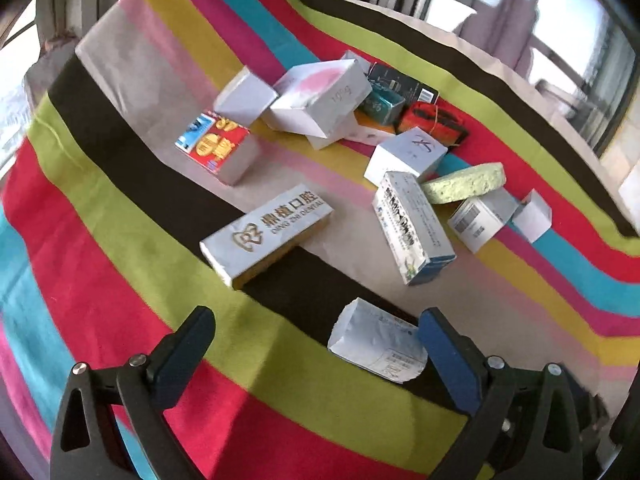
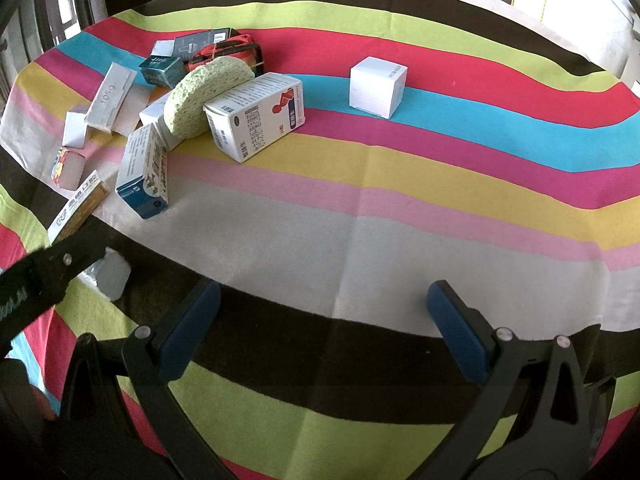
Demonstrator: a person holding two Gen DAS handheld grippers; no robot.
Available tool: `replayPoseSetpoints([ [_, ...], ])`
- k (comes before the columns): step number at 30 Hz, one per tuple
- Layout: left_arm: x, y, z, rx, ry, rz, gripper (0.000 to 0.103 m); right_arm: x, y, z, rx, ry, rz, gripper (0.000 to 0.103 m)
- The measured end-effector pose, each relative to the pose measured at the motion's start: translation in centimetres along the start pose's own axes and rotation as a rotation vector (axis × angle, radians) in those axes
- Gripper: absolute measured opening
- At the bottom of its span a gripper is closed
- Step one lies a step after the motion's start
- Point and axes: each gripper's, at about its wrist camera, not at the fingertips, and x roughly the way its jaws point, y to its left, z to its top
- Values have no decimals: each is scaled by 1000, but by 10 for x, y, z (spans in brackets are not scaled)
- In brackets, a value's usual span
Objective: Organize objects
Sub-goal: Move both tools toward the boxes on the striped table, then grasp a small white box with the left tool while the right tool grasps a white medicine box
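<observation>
Striped cloth (image 2: 360, 240) covered the surface, windows behind. Small cardboard boxes, a green sponge (image 2: 202, 98) and a red-black strap bundle (image 1: 434, 120) were heaped toward the far left of it as seen from the right wrist; one white cube box (image 2: 378, 86) sat well apart near the far edge. Left gripper (image 1: 316, 344) was held wide open, a crumpled white box (image 1: 376, 344) lying by its right finger, not gripped. Right gripper (image 2: 324, 320) was wide open, nothing held. Boxes judged light, thin-walled, crushable; best pinched across the short flat sides. Sponge judged soft.
</observation>
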Motion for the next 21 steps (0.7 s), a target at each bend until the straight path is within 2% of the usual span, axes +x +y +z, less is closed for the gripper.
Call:
replayPoseSetpoints([
  [2,-7,2,-3,30,-6,-3,86,0,0,0,-1,0,0,103],
  [3,-11,6,-6,38,-4,-19,85,0,0,0,-1,0,1,103],
  [7,-24,24,-16,53,-4,-46,84,-12,3,-10,-38,20,28,103],
  [9,-31,31,-20,58,-11,-65,84,-16,3,-11,-73,48,73,103],
  [11,-35,38,-24,46,-13,-84,84,-22,-2,-12,-59,37,142,103],
  [13,-35,41,-27,13,0,-111,84,-26,-2,-9,-56,24,171,103],
  [15,-30,39,-27,-10,8,-123,84,-33,1,-1,-71,-21,191,103],
  [18,-22,25,-25,22,-1,-111,84,-46,3,24,-62,-91,246,103],
  [21,-18,16,-24,59,-15,-103,83,-46,9,41,-72,-97,277,98],
])
